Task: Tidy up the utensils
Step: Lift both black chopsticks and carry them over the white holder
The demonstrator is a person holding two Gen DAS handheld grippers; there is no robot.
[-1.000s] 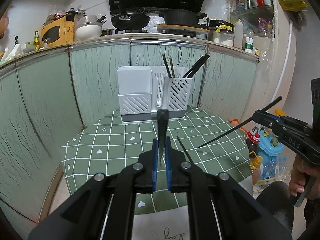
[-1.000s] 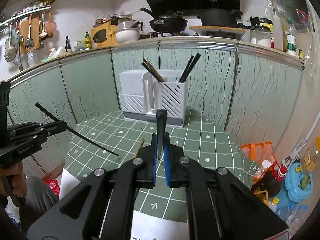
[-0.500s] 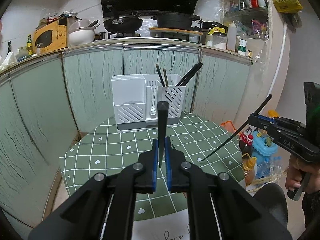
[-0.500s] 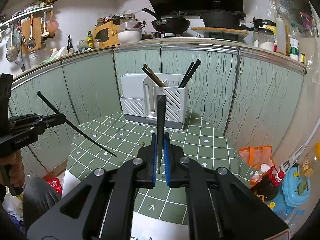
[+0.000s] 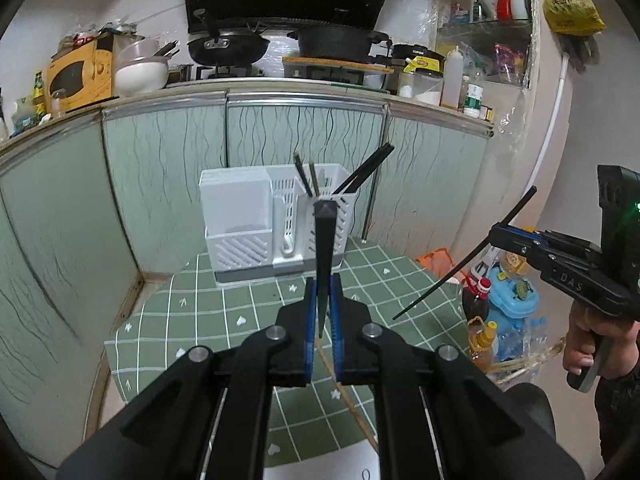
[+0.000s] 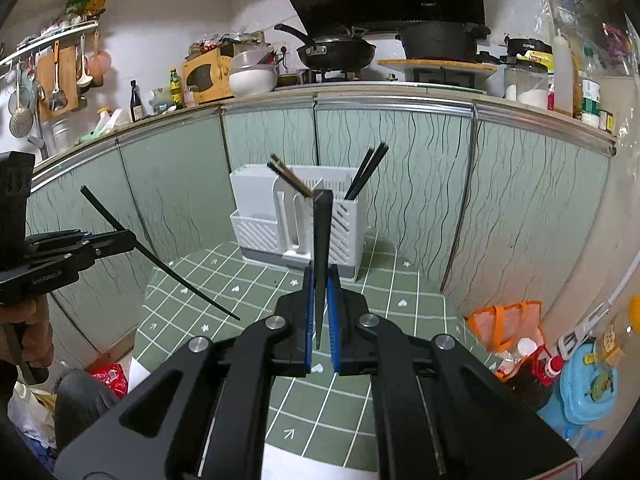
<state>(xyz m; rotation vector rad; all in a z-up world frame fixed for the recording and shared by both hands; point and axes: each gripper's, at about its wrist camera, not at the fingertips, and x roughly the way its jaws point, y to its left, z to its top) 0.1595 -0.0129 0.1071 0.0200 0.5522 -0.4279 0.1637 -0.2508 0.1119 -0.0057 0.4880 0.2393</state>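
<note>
Slim black chopstick (image 5: 322, 256) upright, pinched in left claw (image 5: 321, 312); another black chopstick (image 6: 320, 256) upright in right claw (image 6: 320, 312). White slotted plastic utensil holder (image 5: 276, 228) at rear, dark chopsticks (image 5: 362, 170) leaning inside right compartment.

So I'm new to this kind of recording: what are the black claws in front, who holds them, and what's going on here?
There is no robot. A person carries a hand-held two-finger tool in each hand, with a fisheye camera looking along its fingers. One picture is from the left tool, the other from the right tool, and each also shows the other tool off to the side. Each tool is shut on a black chopstick: the left chopstick and the right chopstick. Ahead, on a green checked table, stands a white utensil holder with several chopsticks already in its slotted right compartment. One pale chopstick lies on the table.
</note>
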